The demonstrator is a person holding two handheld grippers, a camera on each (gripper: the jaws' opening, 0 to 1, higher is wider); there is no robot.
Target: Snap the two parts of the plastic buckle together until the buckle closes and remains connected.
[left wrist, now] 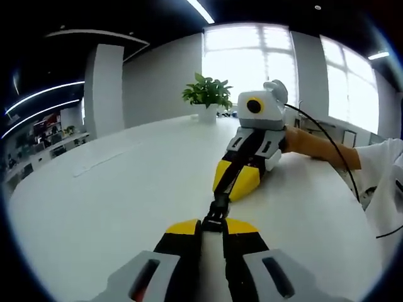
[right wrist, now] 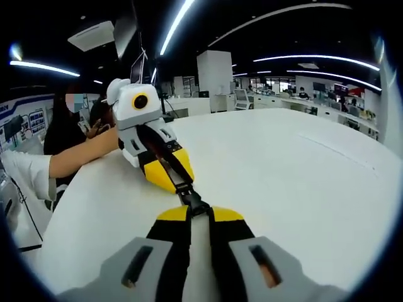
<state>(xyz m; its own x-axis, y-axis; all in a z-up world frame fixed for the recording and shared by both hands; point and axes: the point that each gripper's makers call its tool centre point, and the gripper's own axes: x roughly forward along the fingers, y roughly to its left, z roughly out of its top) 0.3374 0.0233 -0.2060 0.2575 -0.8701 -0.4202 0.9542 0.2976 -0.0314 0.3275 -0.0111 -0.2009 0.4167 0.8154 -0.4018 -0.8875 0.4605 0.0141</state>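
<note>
In the left gripper view, the left claw (left wrist: 213,228) rises from the bottom with its yellow-tipped jaws drawn close together, pinching one end of the black plastic buckle (left wrist: 217,211) just above the white bench (left wrist: 107,195). The buckle runs as a short dark strip away from those jaws to the right claw (left wrist: 234,182), which comes in from farther off with its yellow tips closed on the other end. Whether the two buckle halves are fully latched cannot be told; they lie in one line between the claws. A person's forearm (left wrist: 318,146) reaches in behind the right claw, and a potted plant (left wrist: 208,97) stands at the far edge of the bench before bright windows (left wrist: 249,53). In the right gripper view, the right claw (right wrist: 200,217) rises from the bottom, jaws nearly shut on the near end of the buckle (right wrist: 192,200), which sits just over the bench (right wrist: 302,182). The left claw (right wrist: 169,171) grips the far end, its yellow tips closed around it, and a person's forearm (right wrist: 82,154) and white sleeve (right wrist: 25,173) lead to it from the left.
</note>
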